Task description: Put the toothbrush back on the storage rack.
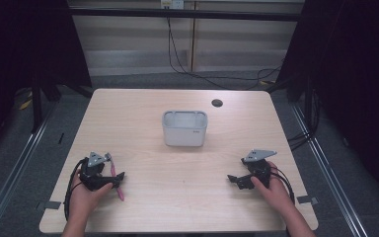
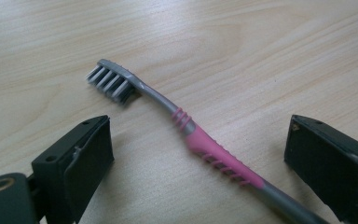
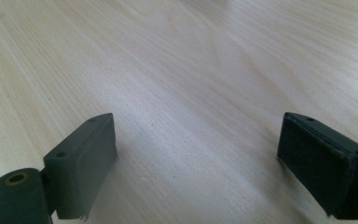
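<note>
A pale wooden desk seen from above. A pink and grey toothbrush lies flat near its front left corner, bristles pointing sideways. The left claw, held in a person's left hand, straddles the brush with its jaws spread wide, touching nothing. The right claw hovers front right over bare wood, jaws equally wide. A grey rectangular bin stands mid-desk, well apart from both.
</note>
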Available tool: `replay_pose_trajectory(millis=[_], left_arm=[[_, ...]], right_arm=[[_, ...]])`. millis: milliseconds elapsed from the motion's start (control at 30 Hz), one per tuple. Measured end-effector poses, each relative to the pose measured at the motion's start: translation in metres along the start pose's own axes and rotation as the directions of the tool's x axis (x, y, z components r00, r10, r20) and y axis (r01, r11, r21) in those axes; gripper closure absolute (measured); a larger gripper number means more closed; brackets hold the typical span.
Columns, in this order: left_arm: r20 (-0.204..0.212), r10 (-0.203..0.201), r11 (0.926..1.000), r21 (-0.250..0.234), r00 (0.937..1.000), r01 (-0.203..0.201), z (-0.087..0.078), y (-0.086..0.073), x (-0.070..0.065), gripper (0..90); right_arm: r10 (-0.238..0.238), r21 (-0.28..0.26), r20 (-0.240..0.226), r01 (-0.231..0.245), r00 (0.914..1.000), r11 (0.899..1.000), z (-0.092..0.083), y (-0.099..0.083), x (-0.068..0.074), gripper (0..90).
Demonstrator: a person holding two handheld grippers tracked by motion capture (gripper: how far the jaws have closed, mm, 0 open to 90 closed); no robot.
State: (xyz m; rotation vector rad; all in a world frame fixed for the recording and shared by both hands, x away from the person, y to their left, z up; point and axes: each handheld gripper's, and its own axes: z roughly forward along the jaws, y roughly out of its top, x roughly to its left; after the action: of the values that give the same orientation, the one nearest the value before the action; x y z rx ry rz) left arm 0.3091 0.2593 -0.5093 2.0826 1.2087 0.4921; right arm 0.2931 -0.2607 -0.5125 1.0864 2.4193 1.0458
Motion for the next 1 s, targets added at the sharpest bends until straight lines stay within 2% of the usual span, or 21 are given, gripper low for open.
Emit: replay_pose_trajectory(millis=[67,167,333,400,433,467,600,700,733,800,1000], left_arm=[[0.004,-0.01,0.9999,0.013,0.9999,0.01,-0.001,0.001,-0.001,7.8],[0.014,-0.012,0.9992,0.04,0.9998,0.011,-0.004,0.005,-0.003,15.4],[0.019,-0.041,0.9965,0.073,0.999,0.039,-0.004,0.01,-0.006,16.3],[0.02,-0.072,0.9921,0.104,0.9972,0.069,-0.005,0.014,-0.005,16.9],[0.02,-0.072,0.9921,0.104,0.9972,0.069,-0.005,0.014,-0.005,17.2],[0.022,-0.097,0.9888,0.116,0.995,0.094,-0.007,0.015,-0.004,17.2],[0.019,-0.137,0.9807,0.144,0.9905,0.132,-0.011,0.018,0.0,19.1],[0.019,-0.184,0.9708,0.16,0.9827,0.179,-0.012,0.018,0.001,19.7],[0.019,-0.194,0.9681,0.166,0.9809,0.188,-0.012,0.018,0.001,22.4],[0.012,-0.199,0.9643,0.18,0.9798,0.194,-0.013,0.02,0.001,24.8],[0.016,-0.206,0.9599,0.198,0.9785,0.199,-0.014,0.022,0.001,30.4]], right_arm=[[0.0,0.0,0.0,0.0,1.0,1.0,0.0,0.0,0.0,11.0],[0.0,0.0,0.0,0.0,1.0,1.0,0.0,0.0,0.0,11.0],[-0.001,-0.001,0.0,0.001,1.0,1.0,0.0,0.0,0.0,11.0],[0.0,0.0,0.0,0.0,1.0,1.0,0.0,0.0,0.0,11.0],[0.0,0.0,0.0,0.0,1.0,1.0,0.0,0.0,0.0,11.0],[-0.001,-0.001,0.0,0.001,1.0,1.0,0.0,0.0,0.0,11.0],[-0.001,-0.001,0.0,0.001,1.0,1.0,0.0,0.0,0.0,11.0],[0.0,0.0,0.0,0.0,1.0,1.0,0.0,0.0,0.0,11.0],[-0.002,-0.001,0.0,0.002,1.0,1.0,0.0,0.0,0.0,11.0],[-0.001,-0.001,0.0,0.001,1.0,1.0,0.0,0.0,0.0,11.0],[-0.002,-0.001,0.0,0.002,1.0,1.0,0.0,0.0,0.0,11.0]])
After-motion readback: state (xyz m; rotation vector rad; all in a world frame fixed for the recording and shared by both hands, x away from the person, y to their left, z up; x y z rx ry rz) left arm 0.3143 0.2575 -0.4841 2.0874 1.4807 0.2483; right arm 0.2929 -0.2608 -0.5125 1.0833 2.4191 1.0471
